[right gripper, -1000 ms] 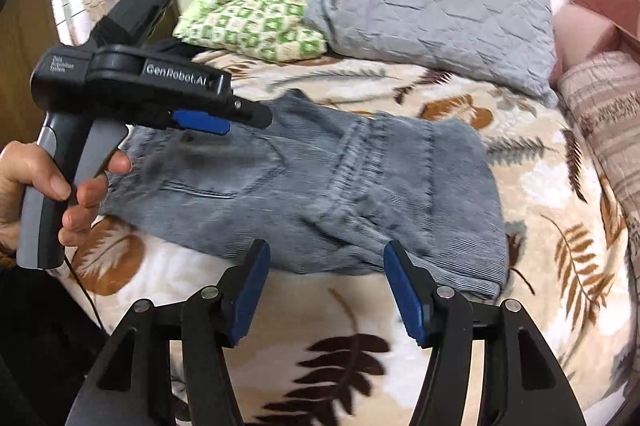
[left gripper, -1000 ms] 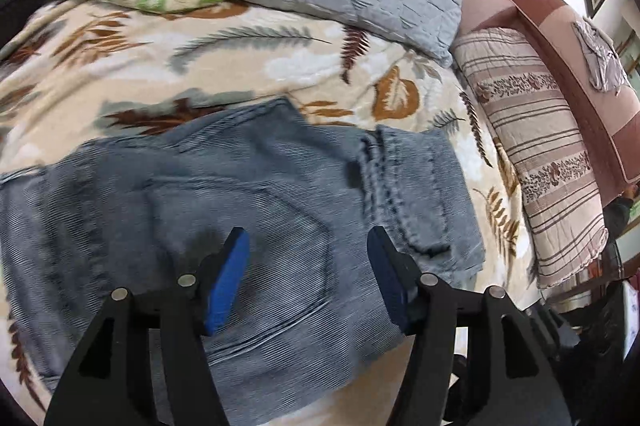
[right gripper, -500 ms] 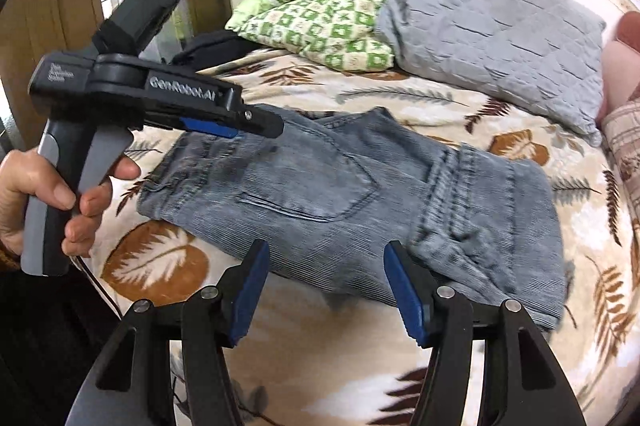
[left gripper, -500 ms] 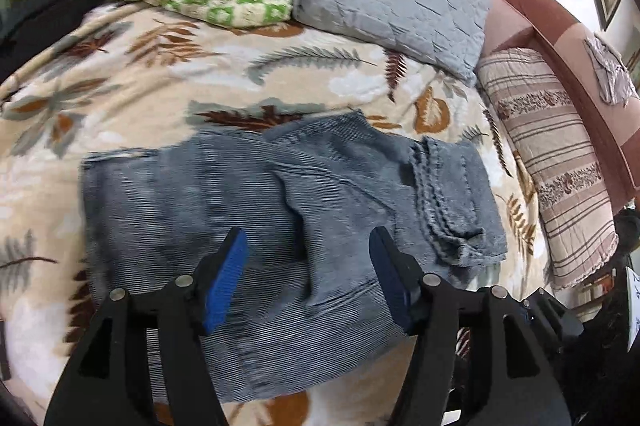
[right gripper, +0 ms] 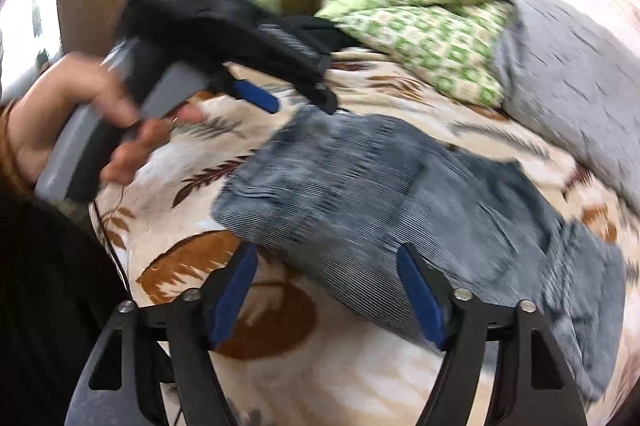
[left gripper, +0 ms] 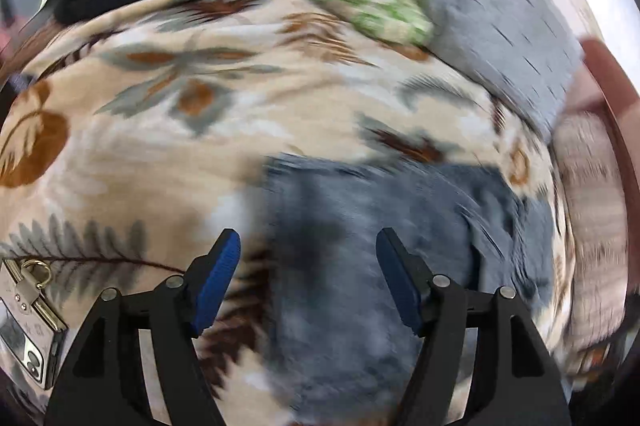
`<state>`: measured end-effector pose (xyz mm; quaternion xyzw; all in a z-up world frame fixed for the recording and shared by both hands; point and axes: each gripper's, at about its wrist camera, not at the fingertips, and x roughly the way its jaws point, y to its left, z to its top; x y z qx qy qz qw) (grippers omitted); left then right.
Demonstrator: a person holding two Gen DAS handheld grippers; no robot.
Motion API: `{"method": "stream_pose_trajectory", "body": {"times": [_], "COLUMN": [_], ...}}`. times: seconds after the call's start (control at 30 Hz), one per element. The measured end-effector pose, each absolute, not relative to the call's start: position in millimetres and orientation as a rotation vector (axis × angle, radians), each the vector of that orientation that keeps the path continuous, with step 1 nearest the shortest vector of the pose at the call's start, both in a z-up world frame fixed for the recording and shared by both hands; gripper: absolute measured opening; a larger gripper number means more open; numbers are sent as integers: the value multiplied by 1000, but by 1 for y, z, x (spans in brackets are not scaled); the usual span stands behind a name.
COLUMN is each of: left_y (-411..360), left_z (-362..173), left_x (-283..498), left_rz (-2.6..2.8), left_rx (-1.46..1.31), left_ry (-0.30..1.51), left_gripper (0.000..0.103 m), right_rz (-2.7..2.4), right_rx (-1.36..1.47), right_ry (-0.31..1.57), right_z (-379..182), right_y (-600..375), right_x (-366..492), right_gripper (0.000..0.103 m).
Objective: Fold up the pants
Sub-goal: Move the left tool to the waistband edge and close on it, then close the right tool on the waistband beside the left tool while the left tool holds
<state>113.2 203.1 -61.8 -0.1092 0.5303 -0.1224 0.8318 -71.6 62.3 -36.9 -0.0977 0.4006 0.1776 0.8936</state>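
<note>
Folded grey-blue denim pants (left gripper: 384, 258) lie flat on a leaf-patterned bedspread (left gripper: 168, 145); they also show in the right wrist view (right gripper: 384, 193). My left gripper (left gripper: 308, 282) is open and empty, hovering over the pants' left edge. In the right wrist view the left gripper (right gripper: 296, 97) is seen from the side, held by a hand above that far left corner. My right gripper (right gripper: 326, 298) is open and empty, just above the pants' near edge. Both views are motion-blurred.
A green-patterned pillow (right gripper: 432, 37) and a grey quilted pillow (right gripper: 568, 73) lie at the head of the bed. A phone with a key (left gripper: 28, 310) lies on the bedspread at the left. A striped cushion (left gripper: 592, 226) is at the right.
Both grippers have swung left along the pants toward their left end. The pants lie as before. Both grippers stay open.
</note>
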Motion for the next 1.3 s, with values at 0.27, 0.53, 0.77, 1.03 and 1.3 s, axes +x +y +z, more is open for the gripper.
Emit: {"method": "stream_pose_trajectory", "body": {"times": [0.27, 0.53, 0.77, 1.03, 1.3], "left_y": [161, 90, -118, -245, -202], "left_z": [-103, 14, 60, -87, -31], "left_x": [139, 118, 74, 60, 69], "left_rz": [-346, -561, -840, -773, -772], "left_rx": [-147, -121, 125, 389, 292], "left_ry": [1178, 1020, 981, 1207, 1142], "left_gripper": [12, 9, 7, 4, 4], "right_rz": [359, 261, 39, -54, -29], "right_rx": [-414, -118, 187, 465, 404], "right_ry": [867, 735, 659, 828, 796], "right_z": [-96, -24, 15, -83, -58], "right_y": [120, 43, -110, -202, -189], "right_x": [-37, -54, -114, -130, -129], "right_gripper": [72, 11, 11, 11, 11]}}
